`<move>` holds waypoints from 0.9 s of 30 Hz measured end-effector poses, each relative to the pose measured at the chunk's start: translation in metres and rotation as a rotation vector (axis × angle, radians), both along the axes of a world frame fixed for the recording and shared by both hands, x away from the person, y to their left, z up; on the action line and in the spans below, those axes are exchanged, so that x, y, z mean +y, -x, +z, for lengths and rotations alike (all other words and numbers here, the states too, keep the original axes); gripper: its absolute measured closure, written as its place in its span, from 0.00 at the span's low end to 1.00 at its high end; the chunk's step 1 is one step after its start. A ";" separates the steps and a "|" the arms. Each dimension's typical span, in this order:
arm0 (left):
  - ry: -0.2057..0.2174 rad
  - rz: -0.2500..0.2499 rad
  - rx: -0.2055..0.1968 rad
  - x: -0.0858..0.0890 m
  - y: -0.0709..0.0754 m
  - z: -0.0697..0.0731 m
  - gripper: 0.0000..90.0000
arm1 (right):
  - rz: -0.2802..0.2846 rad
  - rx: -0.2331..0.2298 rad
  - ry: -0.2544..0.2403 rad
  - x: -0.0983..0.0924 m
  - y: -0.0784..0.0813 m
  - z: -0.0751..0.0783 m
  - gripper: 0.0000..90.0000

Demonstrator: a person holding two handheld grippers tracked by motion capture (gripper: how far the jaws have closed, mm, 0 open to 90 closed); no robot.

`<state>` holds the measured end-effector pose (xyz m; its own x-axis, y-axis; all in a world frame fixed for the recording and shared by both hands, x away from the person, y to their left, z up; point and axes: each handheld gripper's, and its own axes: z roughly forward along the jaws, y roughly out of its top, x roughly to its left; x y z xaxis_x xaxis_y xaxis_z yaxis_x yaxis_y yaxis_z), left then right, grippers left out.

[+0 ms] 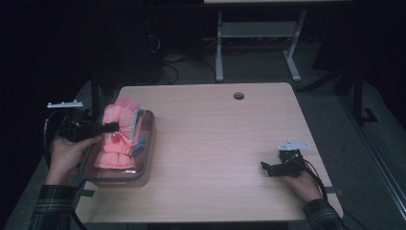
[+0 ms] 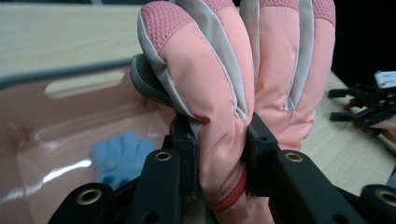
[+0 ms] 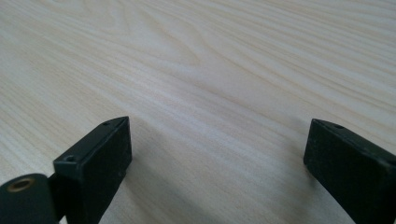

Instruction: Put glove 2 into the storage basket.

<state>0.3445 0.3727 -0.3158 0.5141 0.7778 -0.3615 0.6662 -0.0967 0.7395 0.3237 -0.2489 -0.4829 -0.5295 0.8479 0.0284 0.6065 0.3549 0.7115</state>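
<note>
A pink and grey padded glove (image 1: pixel 117 136) lies over a pink bin (image 1: pixel 146 158) at the table's left. My left gripper (image 1: pixel 111 127) is shut on that glove (image 2: pixel 243 70); in the left gripper view both jaws pinch the glove near its red-trimmed cuff, with its fingers rising above the bin (image 2: pixel 70 126). A small blue glove (image 2: pixel 119 154) lies on the bin's floor, and its blue edge (image 1: pixel 139 146) peeks out beside the pink glove. My right gripper (image 1: pixel 266 167) rests open at the table's right. Its jaws (image 3: pixel 217 158) stand wide apart over bare wood with nothing between them.
The light wooden table (image 1: pixel 215 143) has a round cable hole (image 1: pixel 238 96) near its far edge. A white desk frame (image 1: pixel 258 38) stands on the floor behind it. The other gripper (image 2: pixel 369 105) is seen far off in the left gripper view.
</note>
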 end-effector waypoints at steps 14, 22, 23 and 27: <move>0.001 -0.007 0.142 0.004 -0.020 -0.043 0.78 | -0.010 -0.003 0.002 0.000 0.000 0.000 0.08; -0.012 -0.025 0.203 -0.004 -0.033 -0.066 0.78 | -0.010 -0.003 0.001 0.000 0.000 0.000 0.08; -0.013 -0.023 0.206 -0.004 -0.034 -0.067 0.78 | -0.009 -0.003 0.001 0.000 0.000 0.000 0.08; -0.041 -0.032 0.234 -0.004 -0.038 -0.074 0.77 | -0.010 -0.002 0.001 0.000 0.000 0.000 0.08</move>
<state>0.3830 0.3687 -0.3900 0.4442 0.7793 -0.4420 0.8154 -0.1472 0.5599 0.3241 -0.2494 -0.4830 -0.5214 0.8529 0.0266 0.6084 0.3497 0.7124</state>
